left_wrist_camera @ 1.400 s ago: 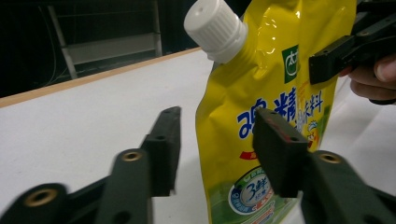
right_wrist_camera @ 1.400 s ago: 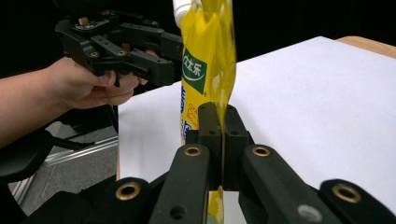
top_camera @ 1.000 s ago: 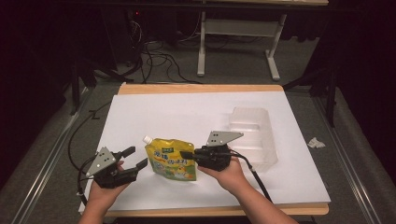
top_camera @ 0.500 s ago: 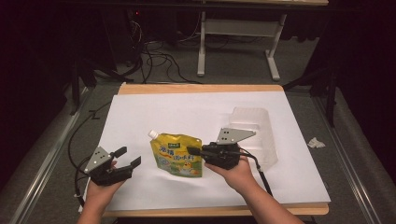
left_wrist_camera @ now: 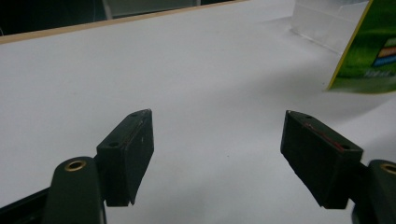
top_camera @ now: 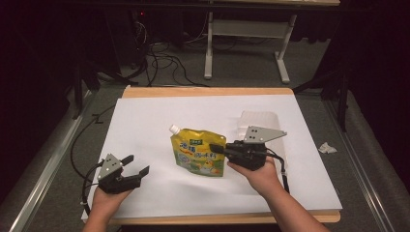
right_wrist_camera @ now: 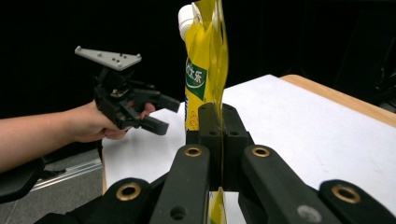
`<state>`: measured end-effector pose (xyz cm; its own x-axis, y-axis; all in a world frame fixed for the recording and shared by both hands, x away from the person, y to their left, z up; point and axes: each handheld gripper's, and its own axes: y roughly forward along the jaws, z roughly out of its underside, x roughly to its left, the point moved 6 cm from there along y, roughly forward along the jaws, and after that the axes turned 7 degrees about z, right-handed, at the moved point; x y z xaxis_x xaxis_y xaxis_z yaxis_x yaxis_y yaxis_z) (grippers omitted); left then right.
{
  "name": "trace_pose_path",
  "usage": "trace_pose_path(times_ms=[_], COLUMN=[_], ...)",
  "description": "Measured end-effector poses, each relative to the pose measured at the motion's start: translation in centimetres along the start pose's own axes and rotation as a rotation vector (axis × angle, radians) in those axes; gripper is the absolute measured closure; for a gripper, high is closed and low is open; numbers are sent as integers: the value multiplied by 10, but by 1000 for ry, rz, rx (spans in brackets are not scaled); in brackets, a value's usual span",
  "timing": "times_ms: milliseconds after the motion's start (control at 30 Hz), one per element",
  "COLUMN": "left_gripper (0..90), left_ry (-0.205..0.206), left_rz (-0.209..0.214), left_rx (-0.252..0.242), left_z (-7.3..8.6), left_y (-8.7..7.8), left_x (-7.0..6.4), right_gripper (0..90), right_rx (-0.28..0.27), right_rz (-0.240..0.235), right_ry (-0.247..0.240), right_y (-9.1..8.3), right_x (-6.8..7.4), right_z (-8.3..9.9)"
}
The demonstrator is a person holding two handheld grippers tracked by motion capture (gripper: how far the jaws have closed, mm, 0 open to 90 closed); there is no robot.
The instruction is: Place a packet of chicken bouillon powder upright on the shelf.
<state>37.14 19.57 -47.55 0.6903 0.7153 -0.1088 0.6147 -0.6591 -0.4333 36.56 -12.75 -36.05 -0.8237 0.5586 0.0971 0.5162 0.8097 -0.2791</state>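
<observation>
Yellow-and-green plastic spouted pouch (top_camera: 199, 155), white cap (top_camera: 173, 129) toward the far-left corner, pinched along its right edge by right claw (top_camera: 216, 149), held above mid-surface (top_camera: 145, 121). Left claw (top_camera: 136, 165) spread wide, empty, near the front-left corner. Clear plastic tray (top_camera: 261, 121) toward the right edge. Likely trouble: thin film sliding from so narrow a pinch, or the pouch swinging and buckling. Label in Chinese characters, too blurred to read.

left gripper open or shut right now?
Open. In the left gripper view the left gripper has its jaws wide apart with bare white table between them; the high view shows them spread too.
</observation>
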Motion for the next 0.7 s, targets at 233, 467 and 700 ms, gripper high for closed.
trace_pose_path(times_ms=[233,467,700], left_gripper=[260,262,263], left_ry=[5,16,8], left_rz=[-7,-9,-7], left_rx=[11,16,6], left_z=[3,4,4], left_y=[1,-2,-6], left_x=[0,-1,-2], right_gripper=[900,900,900], right_rx=[-25,-39,-60], right_rz=[44,87,129], right_ry=[5,3,-1], right_y=[-18,-33,-48], right_x=[-16,-31,-44], right_z=[-8,-18,-33])
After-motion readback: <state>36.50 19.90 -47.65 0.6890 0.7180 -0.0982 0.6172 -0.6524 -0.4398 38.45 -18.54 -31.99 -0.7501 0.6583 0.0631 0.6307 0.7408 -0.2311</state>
